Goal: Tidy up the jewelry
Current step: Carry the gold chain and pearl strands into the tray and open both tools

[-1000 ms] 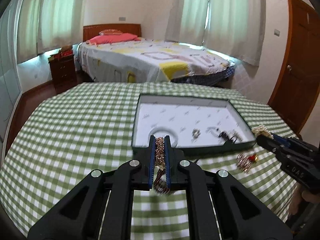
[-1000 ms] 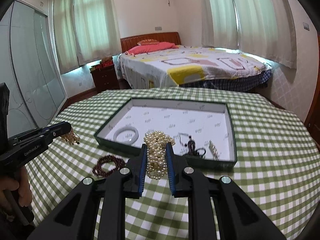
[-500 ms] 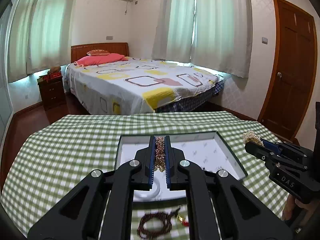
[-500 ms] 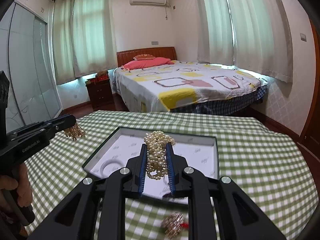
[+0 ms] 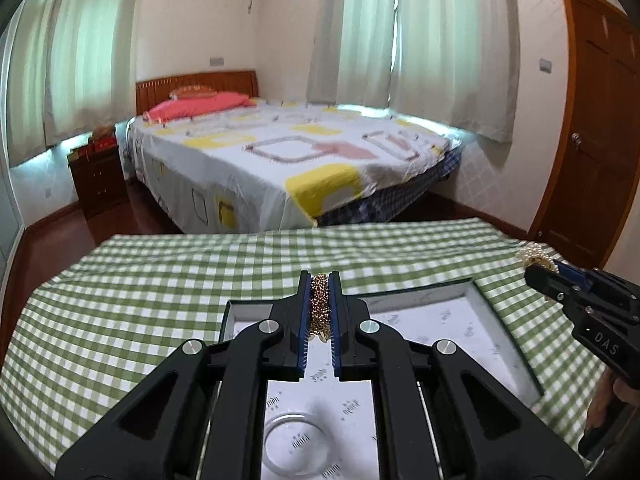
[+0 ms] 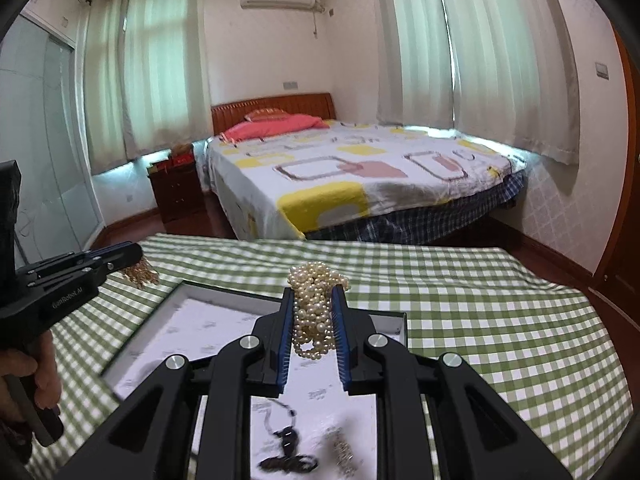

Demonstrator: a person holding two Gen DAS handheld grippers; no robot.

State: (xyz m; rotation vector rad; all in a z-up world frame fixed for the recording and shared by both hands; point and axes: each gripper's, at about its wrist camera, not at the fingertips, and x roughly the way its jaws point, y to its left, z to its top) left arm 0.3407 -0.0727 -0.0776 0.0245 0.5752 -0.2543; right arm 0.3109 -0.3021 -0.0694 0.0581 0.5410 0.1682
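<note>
While both tools hang above the open tray, the left gripper (image 5: 320, 312) stays out of nothing's way: its blue pads are pressed tight on a bunched gold chain (image 5: 320, 306), which dangles straight down between them. Directly beneath and slightly nearer lies the white floor of the jewelry tray (image 5: 460, 320), with a pale bangle (image 5: 298, 450) resting at its near left part. To the right, the right gripper (image 6: 314, 320) pinches a thick cluster of pearl strands (image 6: 314, 308), loops hanging below its fingertips over the tray's right half, where a dark cord necklace (image 6: 286, 446) and a small glittering piece (image 6: 344, 454) lie nearer the camera. Each load hangs vertically, so the tray sits below rather than ahead of either tool; judging from this, the coming move is a lowering, and each hand appears placed over its own side. Beyond stretches the green checked tablecloth (image 5: 160, 300), then the bed (image 5: 288, 160).
</note>
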